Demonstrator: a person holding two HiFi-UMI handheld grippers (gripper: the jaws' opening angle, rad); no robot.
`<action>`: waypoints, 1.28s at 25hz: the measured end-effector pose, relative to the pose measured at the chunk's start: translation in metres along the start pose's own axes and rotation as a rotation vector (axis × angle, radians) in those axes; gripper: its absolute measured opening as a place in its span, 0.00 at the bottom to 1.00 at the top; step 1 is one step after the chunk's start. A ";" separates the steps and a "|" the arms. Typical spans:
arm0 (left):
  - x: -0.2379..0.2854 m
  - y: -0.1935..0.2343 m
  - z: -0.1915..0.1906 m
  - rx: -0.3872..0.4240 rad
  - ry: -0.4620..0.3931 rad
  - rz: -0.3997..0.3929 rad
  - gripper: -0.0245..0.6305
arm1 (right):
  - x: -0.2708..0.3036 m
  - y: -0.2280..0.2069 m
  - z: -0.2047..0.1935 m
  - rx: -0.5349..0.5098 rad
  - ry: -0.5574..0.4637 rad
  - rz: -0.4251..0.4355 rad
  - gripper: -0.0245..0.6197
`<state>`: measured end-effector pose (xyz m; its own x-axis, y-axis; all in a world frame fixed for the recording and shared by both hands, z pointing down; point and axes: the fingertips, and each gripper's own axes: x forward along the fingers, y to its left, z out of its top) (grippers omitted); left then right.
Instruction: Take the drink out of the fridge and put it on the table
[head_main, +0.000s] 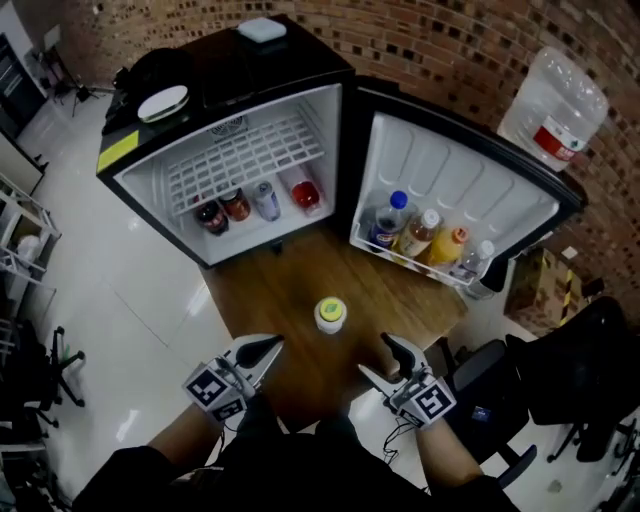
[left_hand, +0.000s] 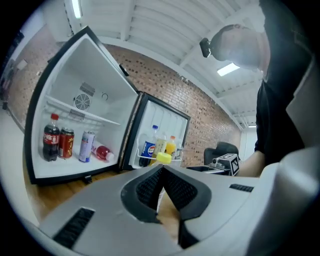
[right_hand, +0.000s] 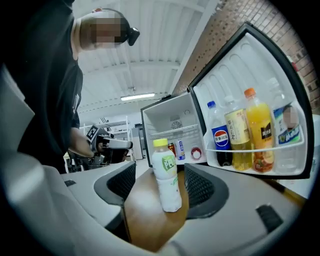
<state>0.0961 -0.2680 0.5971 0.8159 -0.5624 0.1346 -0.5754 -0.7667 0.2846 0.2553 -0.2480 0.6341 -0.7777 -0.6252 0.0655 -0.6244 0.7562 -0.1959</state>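
Note:
A small pale-green drink bottle with a yellow cap (head_main: 330, 314) stands upright on the wooden table (head_main: 290, 290) in front of the open fridge (head_main: 240, 150). My right gripper (head_main: 376, 357) is open at the table's near edge. In the right gripper view the bottle (right_hand: 166, 175) shows ahead between the jaws, and neither pad touches it. My left gripper (head_main: 266, 351) is shut on nothing to the bottle's near left. In the left gripper view its jaws (left_hand: 161, 175) meet, and the bottle's cap (left_hand: 164, 158) peeks above them.
A cola bottle (head_main: 210, 217), two cans and a lying red bottle (head_main: 305, 192) sit inside the fridge. The door shelf (head_main: 405, 258) holds several bottles. A water jug (head_main: 553, 110) stands at the back right, and office chairs (head_main: 500, 400) at the right.

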 end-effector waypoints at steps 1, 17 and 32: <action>-0.008 -0.008 0.008 0.002 -0.004 0.009 0.03 | -0.009 0.009 0.009 -0.003 0.010 0.015 0.49; -0.285 -0.044 0.052 0.028 -0.115 -0.016 0.03 | 0.001 0.248 0.080 0.125 -0.008 -0.058 0.04; -0.363 -0.145 0.055 0.022 -0.176 0.110 0.03 | -0.096 0.319 0.123 0.069 -0.017 0.063 0.01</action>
<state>-0.1200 0.0305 0.4550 0.7267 -0.6869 -0.0049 -0.6631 -0.7034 0.2561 0.1397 0.0290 0.4451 -0.8137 -0.5803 0.0341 -0.5670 0.7795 -0.2662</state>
